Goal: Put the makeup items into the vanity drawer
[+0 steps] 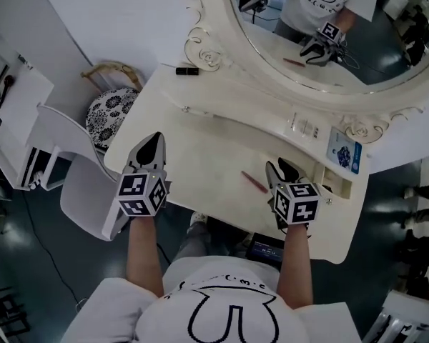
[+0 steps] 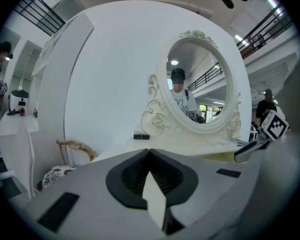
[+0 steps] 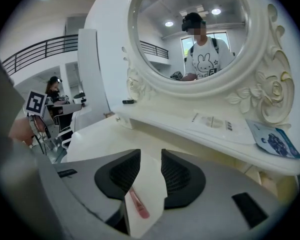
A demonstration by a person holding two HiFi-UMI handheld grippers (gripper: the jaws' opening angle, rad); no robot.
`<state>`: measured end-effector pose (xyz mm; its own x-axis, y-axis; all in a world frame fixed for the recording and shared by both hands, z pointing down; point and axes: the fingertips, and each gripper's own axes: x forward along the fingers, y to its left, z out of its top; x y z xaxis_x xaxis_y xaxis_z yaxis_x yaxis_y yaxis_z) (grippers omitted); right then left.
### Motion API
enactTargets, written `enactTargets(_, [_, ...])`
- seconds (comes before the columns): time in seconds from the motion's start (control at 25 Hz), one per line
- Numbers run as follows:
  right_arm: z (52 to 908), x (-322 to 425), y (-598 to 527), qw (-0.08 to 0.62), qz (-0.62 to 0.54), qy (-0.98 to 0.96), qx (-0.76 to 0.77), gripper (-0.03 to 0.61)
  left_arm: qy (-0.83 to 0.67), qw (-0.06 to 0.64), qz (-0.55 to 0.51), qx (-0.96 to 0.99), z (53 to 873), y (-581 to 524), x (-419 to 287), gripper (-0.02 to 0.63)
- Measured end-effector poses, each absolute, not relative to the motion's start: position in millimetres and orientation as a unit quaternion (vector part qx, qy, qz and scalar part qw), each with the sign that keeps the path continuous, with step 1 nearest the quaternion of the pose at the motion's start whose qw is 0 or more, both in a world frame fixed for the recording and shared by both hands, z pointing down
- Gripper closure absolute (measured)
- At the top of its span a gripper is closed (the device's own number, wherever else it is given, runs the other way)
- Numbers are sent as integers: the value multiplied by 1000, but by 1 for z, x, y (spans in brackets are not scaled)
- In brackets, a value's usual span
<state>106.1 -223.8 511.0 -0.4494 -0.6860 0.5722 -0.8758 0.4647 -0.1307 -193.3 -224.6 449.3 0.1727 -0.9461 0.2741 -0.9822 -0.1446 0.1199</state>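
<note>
Your right hand-held gripper (image 3: 151, 159) is apart by the pink stick (image 3: 138, 204); pinch crooked and it could roll away.

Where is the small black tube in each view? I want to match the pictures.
Head view: the black tube lies upper left, at the shelf's left end, beside the mirror frame's scroll.
Left gripper view: the tube is near the centre, just left of the mirror frame's carved foot.
Right gripper view: the tube is tiny, left of centre, below the mirror frame.
Shared landmark: the oval mirror.
</note>
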Motion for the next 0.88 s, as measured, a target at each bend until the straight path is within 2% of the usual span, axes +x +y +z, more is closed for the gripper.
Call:
enactTargets(0.52, [546,27,-209,292,193,-880,321,459,-757,183,50,626,485,-112,-259,606])
enactTargets(0.88, [579,26,-189,355,177,-879,265,459,-790,213,38,574,513,-63,-257,606])
